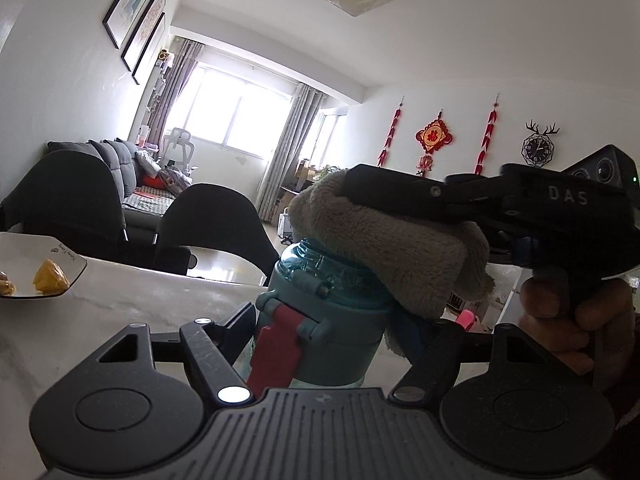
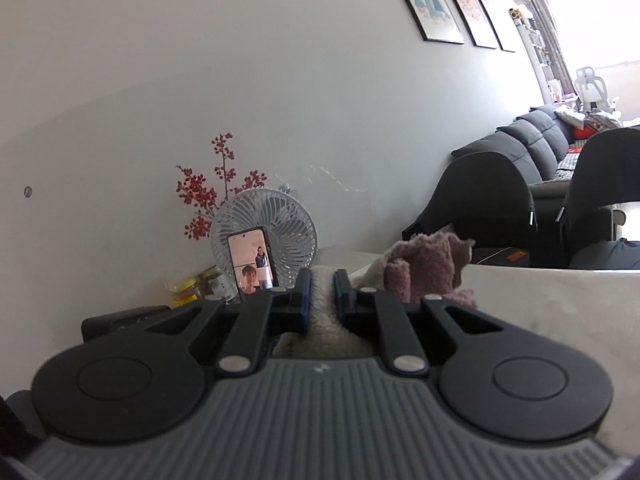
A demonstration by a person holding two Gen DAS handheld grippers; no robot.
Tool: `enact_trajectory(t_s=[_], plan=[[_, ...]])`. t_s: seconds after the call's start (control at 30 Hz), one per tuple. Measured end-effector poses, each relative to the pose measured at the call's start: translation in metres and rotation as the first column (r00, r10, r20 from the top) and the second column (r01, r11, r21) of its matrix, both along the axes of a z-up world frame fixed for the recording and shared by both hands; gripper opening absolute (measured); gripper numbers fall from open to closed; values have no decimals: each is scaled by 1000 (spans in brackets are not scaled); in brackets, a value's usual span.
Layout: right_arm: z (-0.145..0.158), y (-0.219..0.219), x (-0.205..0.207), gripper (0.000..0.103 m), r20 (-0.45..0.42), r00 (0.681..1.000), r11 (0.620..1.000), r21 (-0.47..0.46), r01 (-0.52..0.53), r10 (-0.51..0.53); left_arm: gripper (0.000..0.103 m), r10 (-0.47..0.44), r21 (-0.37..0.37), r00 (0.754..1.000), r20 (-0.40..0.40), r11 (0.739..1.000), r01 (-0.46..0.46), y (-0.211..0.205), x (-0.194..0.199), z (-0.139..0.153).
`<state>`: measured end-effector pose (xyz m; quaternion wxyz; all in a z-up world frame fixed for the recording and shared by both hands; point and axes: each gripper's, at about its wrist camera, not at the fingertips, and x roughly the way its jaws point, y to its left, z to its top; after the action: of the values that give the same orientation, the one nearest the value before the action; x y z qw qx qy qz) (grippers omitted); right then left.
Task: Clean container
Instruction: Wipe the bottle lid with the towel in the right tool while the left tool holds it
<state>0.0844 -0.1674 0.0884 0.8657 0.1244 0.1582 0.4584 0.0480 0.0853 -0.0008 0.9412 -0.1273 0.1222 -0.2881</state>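
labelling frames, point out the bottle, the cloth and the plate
bottle point(image 1: 320, 344): left wrist view, teal lid collar
cloth point(image 1: 400, 248): left wrist view, fuzzy fold over bottle top
plate point(image 1: 76, 276): left wrist view, right rim

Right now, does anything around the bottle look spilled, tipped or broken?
Nothing stands out. The bottle stands upright between the left gripper fingers, lid closed, and the right gripper presses the cloth on its top. No spill shows on the table.

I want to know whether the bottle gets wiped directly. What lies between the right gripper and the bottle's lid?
The cloth: in the left wrist view the right gripper pinches it and it drapes over the lid of the bottle.
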Motion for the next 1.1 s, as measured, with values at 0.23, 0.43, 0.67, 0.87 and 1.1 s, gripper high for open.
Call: enact_trajectory(t_s=[0.23,0.43,0.67,0.87,1.1], plan=[[-8,-9,7,10,-47,999,996,79,31,-27,75,1,-5,1000,12,1000,-1,1,0,-4],[-17,-14,8,9,-71,997,988,145,42,-32,75,-9,-16,1000,21,1000,10,3,2,-7],[-22,-19,4,9,-85,996,979,196,49,-32,76,-31,-43,999,12,999,31,7,5,-10],[-22,-19,2,9,-72,997,978,203,38,-24,76,-21,-53,1000,16,998,22,6,5,-12],[-14,-13,-7,10,-28,999,991,132,26,-22,75,9,-27,1000,-1,1000,-9,-1,2,-6]])
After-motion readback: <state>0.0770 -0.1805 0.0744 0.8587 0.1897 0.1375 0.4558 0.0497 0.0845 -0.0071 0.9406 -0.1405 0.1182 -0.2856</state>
